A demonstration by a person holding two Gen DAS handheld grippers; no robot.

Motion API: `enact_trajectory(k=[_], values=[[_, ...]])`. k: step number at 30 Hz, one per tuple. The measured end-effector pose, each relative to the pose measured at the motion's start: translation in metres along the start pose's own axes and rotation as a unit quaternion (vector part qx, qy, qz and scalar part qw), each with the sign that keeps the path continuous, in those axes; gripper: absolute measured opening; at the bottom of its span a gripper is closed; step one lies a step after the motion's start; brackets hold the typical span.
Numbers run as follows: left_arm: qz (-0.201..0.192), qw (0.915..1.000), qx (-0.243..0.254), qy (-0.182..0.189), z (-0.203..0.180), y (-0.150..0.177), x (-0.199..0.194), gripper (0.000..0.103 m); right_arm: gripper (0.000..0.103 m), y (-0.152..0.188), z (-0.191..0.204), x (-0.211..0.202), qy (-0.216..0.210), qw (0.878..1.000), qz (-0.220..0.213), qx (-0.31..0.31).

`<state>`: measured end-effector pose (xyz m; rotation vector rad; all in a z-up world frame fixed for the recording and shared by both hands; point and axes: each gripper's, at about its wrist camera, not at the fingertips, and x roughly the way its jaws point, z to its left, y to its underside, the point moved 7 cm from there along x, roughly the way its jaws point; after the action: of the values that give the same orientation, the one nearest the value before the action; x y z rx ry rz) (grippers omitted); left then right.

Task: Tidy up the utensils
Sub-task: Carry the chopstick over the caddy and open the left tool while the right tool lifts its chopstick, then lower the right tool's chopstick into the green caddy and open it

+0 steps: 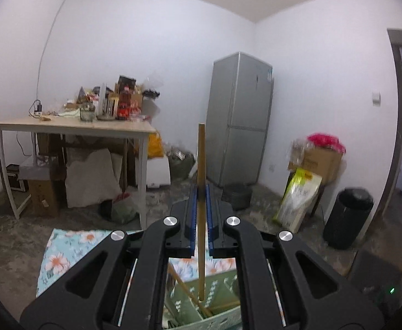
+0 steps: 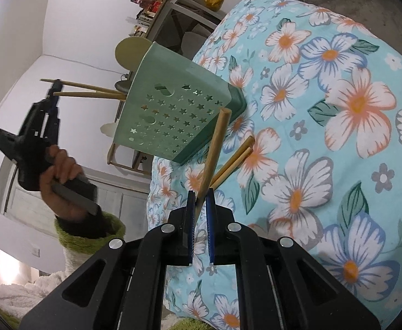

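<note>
Right claw (image 2: 199, 200) pinches a chopstick (image 2: 214, 148); left claw (image 1: 201, 192) grips another (image 1: 201, 165). Lower both tips straight toward 6 o'clock into the holder (image 2: 173, 110).

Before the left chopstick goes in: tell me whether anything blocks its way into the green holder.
Nothing visible does. The left gripper holds the wooden chopstick upright, its lower tip just above the open top of the green star-punched utensil holder. Other wooden chopsticks already lean inside, but open space remains beside them.

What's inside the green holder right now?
Two chopsticks stick out of the green holder, one pinched by the left gripper. A round pale utensil head shows behind. Its walls hide the interior.
</note>
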<state>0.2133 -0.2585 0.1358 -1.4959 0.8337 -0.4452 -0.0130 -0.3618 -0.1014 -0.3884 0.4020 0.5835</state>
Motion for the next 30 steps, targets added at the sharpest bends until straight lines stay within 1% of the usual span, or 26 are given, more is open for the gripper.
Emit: enact_trajectory(k=[2, 5, 7, 8, 9, 12, 16, 18, 19, 21, 23, 26, 30], values=[[0.009, 1.0, -0.001, 0.0, 0.001, 0.007, 0.004, 0.005, 0.008, 0.0, -0.001, -0.003, 0.001, 1.0, -0.001, 0.0], [0.01, 0.9999, -0.006, 0.003, 0.002, 0.01, -0.001, 0.007, 0.008, -0.001, 0.002, -0.006, 0.003, 1.0, -0.004, -0.005], [0.006, 1.0, -0.003, 0.001, 0.006, 0.01, -0.004, 0.013, 0.008, -0.001, 0.005, -0.006, 0.005, 1.0, -0.005, -0.009], [0.003, 1.0, -0.002, -0.001, 0.008, 0.009, -0.009, 0.019, 0.008, -0.001, 0.006, -0.006, 0.007, 1.0, -0.006, -0.011], [-0.001, 1.0, -0.002, -0.002, 0.009, 0.008, -0.013, 0.022, 0.008, -0.001, 0.008, -0.005, 0.008, 1.0, -0.007, -0.012], [-0.011, 0.9999, -0.003, -0.006, 0.015, 0.006, -0.026, 0.029, 0.008, 0.0, 0.012, -0.002, 0.012, 1.0, -0.009, -0.016], [-0.013, 0.9997, -0.017, -0.01, 0.025, 0.006, -0.048, 0.036, 0.008, 0.002, 0.02, -0.004, 0.018, 0.999, -0.015, -0.027], [-0.012, 0.9996, -0.022, -0.013, 0.029, 0.009, -0.061, 0.045, 0.008, 0.001, 0.028, -0.008, 0.023, 0.999, -0.024, -0.039], [-0.012, 0.9995, -0.025, -0.014, 0.031, 0.011, -0.066, 0.047, 0.007, 0.0, 0.032, -0.01, 0.023, 0.998, -0.029, -0.045], [-0.004, 0.9993, -0.034, -0.016, 0.036, 0.017, -0.078, 0.057, 0.007, -0.004, 0.04, -0.015, 0.022, 0.997, -0.038, -0.056], [0.01, 0.9989, -0.043, -0.015, 0.039, 0.028, -0.088, 0.062, 0.006, -0.009, 0.05, -0.023, 0.025, 0.996, -0.051, -0.076], [0.047, 0.9974, -0.052, -0.018, 0.045, 0.056, -0.102, 0.068, 0.006, -0.019, 0.069, -0.033, 0.032, 0.991, -0.07, -0.113], [0.086, 0.9937, -0.065, -0.029, 0.053, 0.093, -0.114, 0.074, 0.006, -0.037, 0.112, -0.042, 0.032, 0.979, -0.097, -0.177]])
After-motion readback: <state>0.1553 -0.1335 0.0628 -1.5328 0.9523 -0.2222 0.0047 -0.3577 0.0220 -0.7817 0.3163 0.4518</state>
